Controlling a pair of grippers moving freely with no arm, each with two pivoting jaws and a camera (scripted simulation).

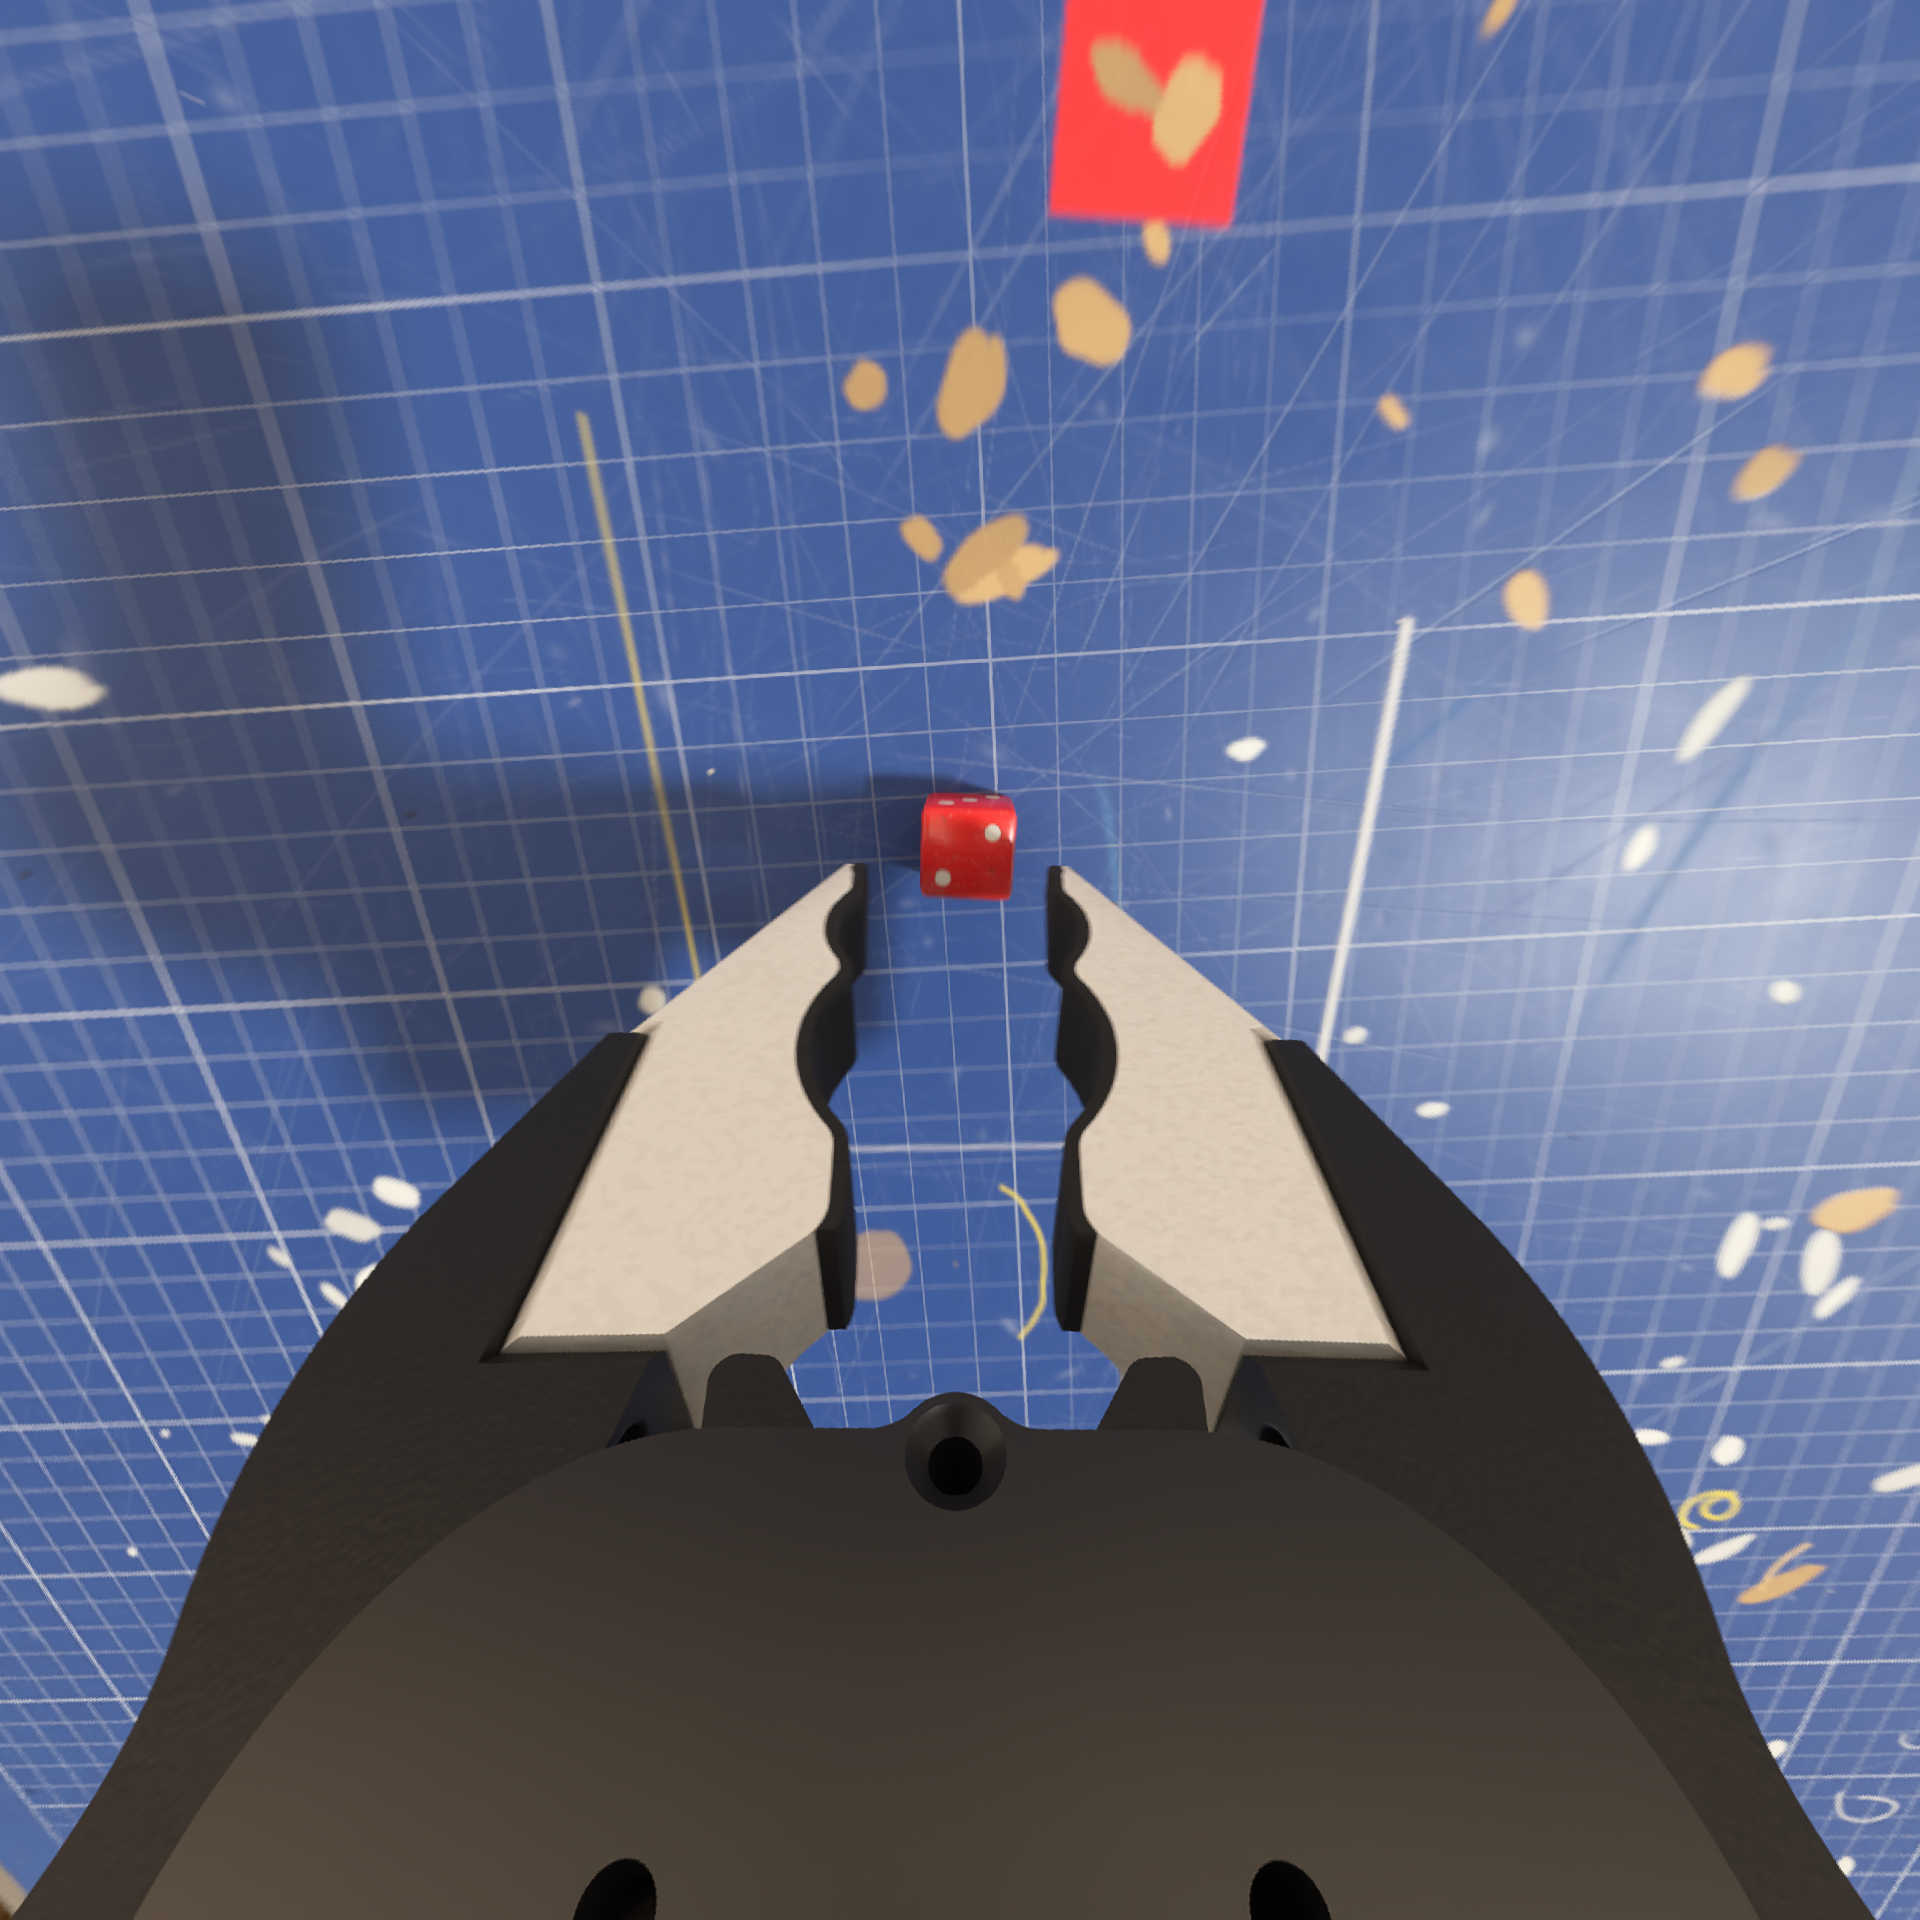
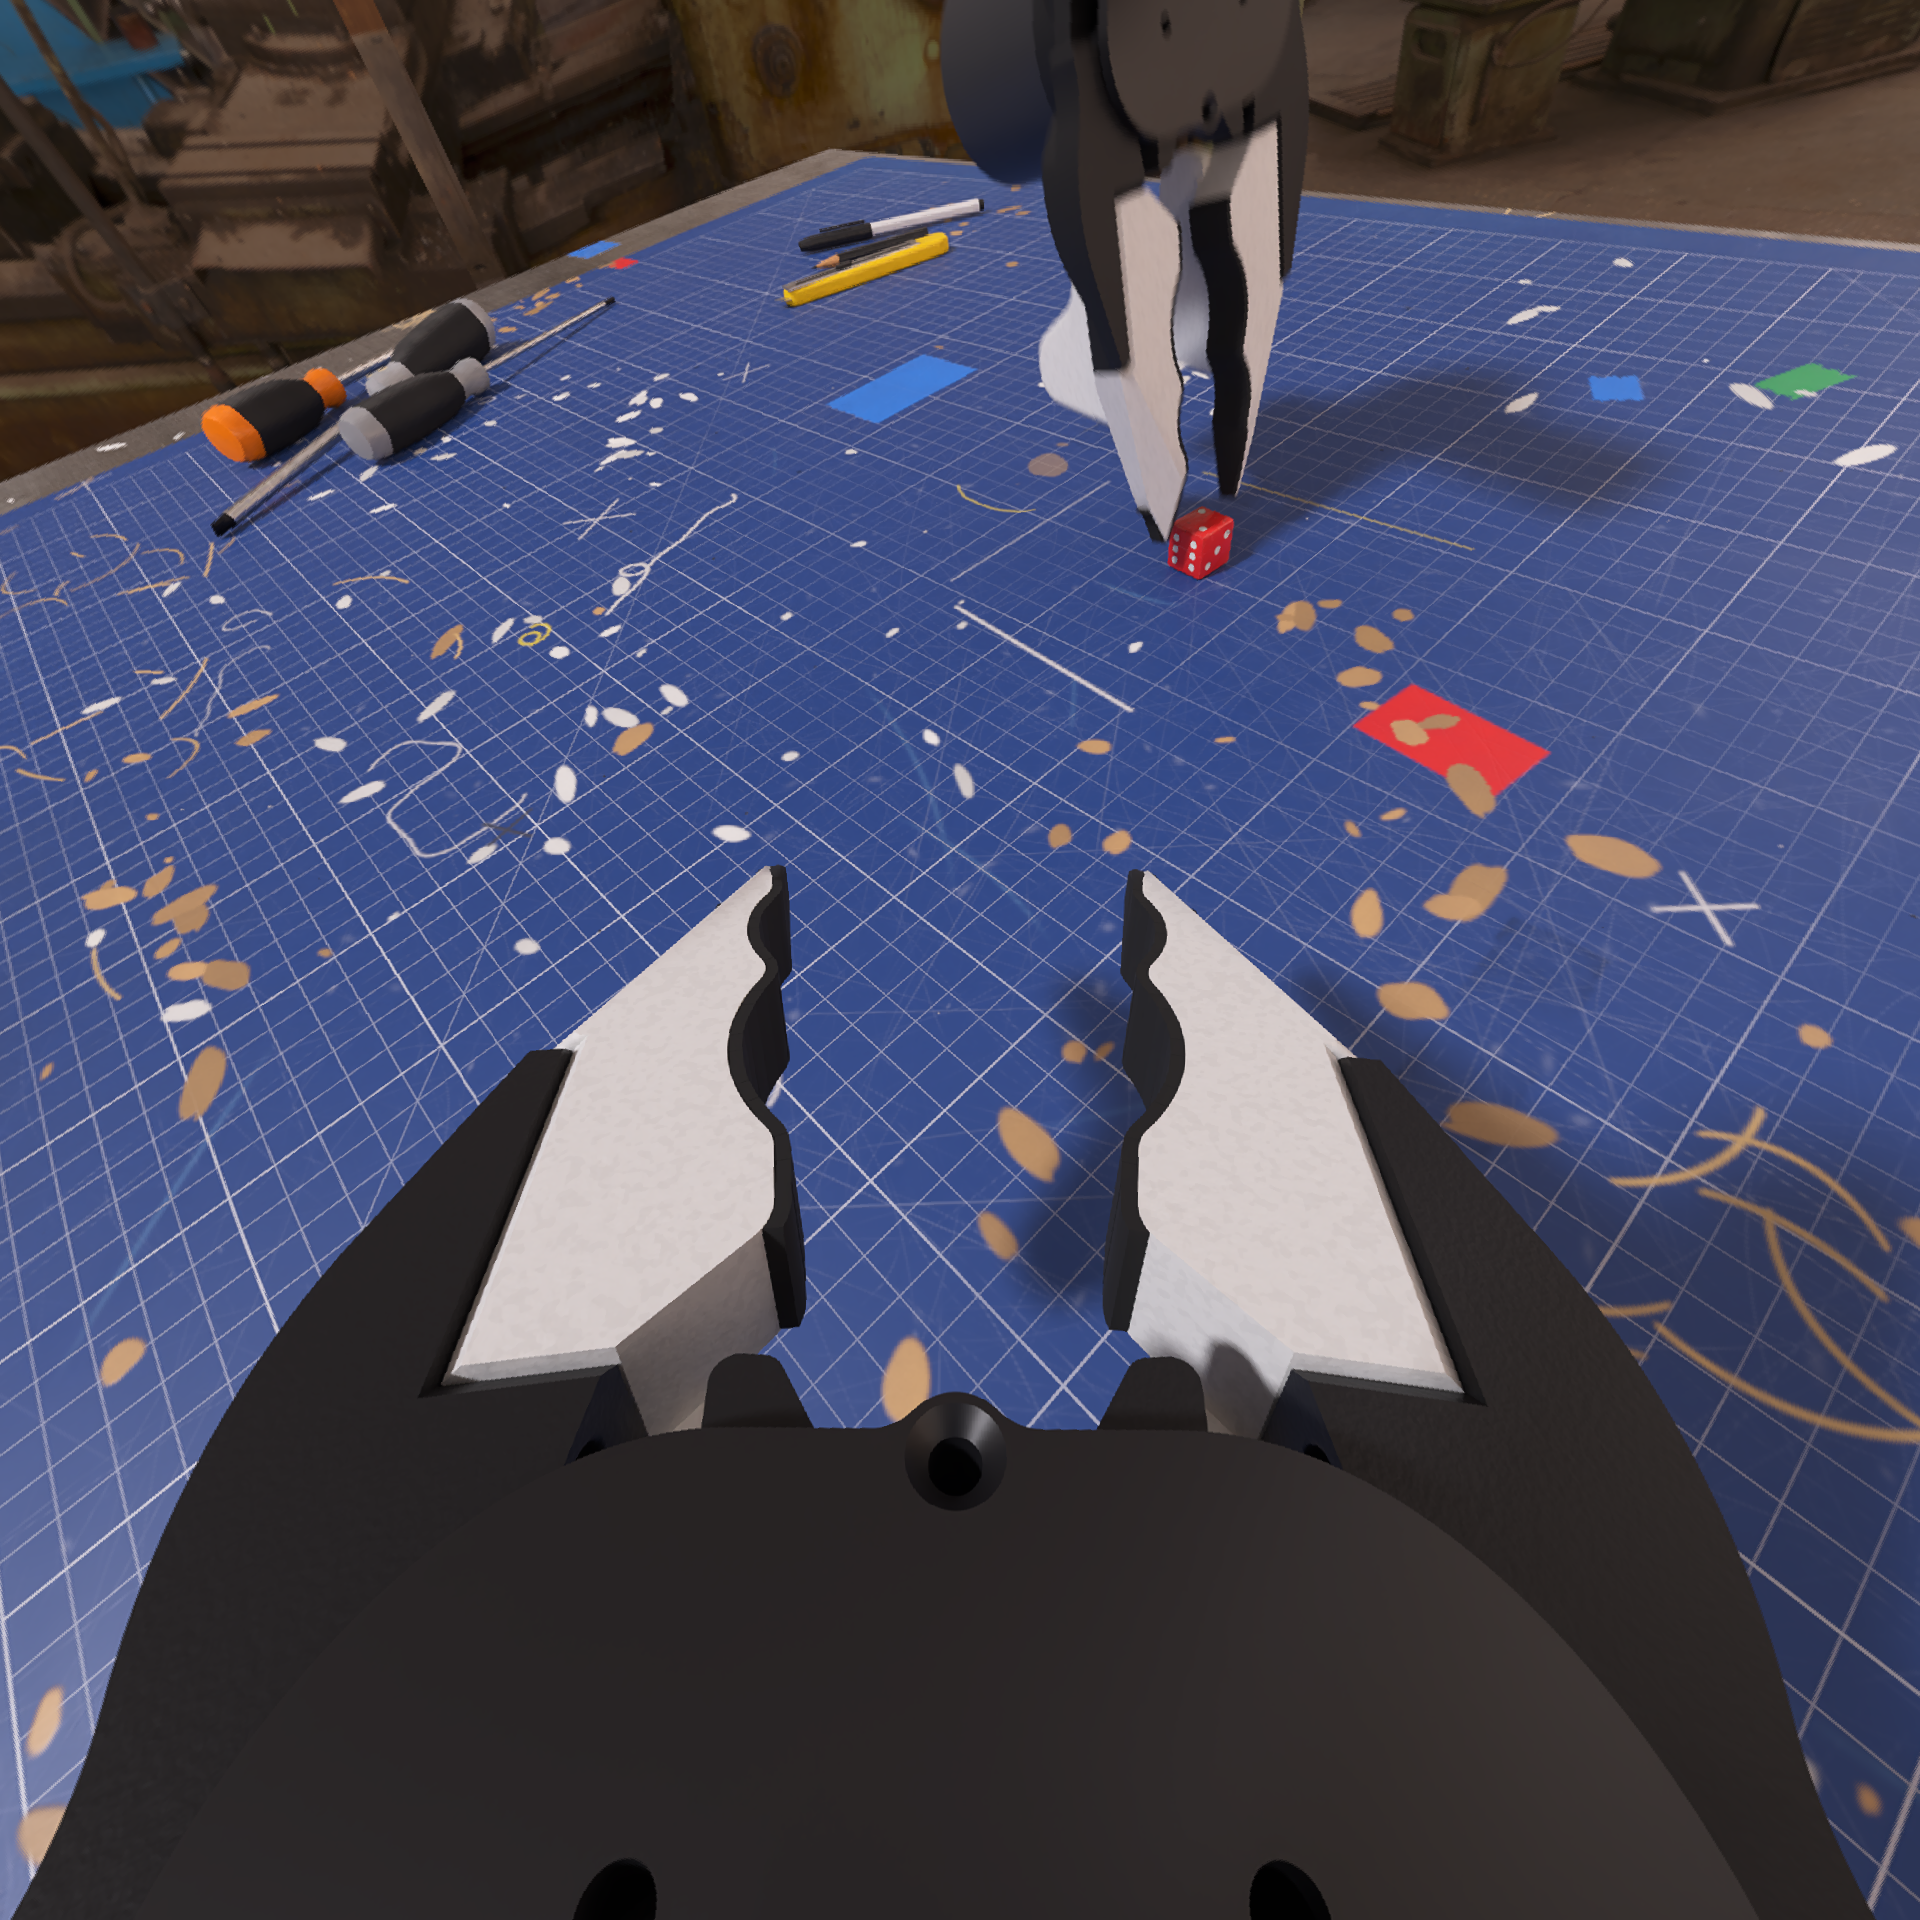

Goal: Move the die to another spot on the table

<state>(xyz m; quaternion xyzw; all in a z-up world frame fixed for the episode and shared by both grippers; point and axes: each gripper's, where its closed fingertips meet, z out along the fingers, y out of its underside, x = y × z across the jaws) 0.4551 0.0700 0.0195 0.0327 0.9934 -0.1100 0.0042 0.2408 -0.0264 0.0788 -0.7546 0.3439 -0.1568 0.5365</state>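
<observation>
- Red die (image 1: pixel 965 846) with white pips sits on the blue gridded cutting mat (image 1: pixel 312 520), resting flat, not lifted.
- Left gripper (image 1: pixel 954 873) points down at the mat, jaws apart with a gap wider than the die; the die lies just past the fingertips, roughly centred on the gap, not clamped.
- In the right wrist view the left gripper (image 2: pixel 1193 507) stands nearly upright over the die (image 2: pixel 1201 542); one fingertip looks to be at the die's left top edge, the other above and behind it. Contact cannot be told for sure.
- Right gripper (image 2: pixel 956 878) hovers low over the near part of the mat (image 2: pixel 727 623), jaws spread wide, nothing between them, well apart from the die.
- Red tape rectangle (image 2: pixel 1450 740) lies flat on the mat to the right of and nearer than the die; same patch (image 1: pixel 1155 109) shows beyond the die in the left wrist view.
- Blue tape patch (image 2: pixel 900 387) left of the left gripper.
- Screwdrivers (image 2: pixel 353 400), one with an orange-and-black handle, the others grey and black, lie at the far left edge.
- Yellow utility knife (image 2: pixel 864 270) and a marker (image 2: pixel 891 224) lie at the far edge.
- Small green patch (image 2: pixel 1810 378) far right.
- Mat is speckled with white and tan paint flecks and scratch lines.
</observation>
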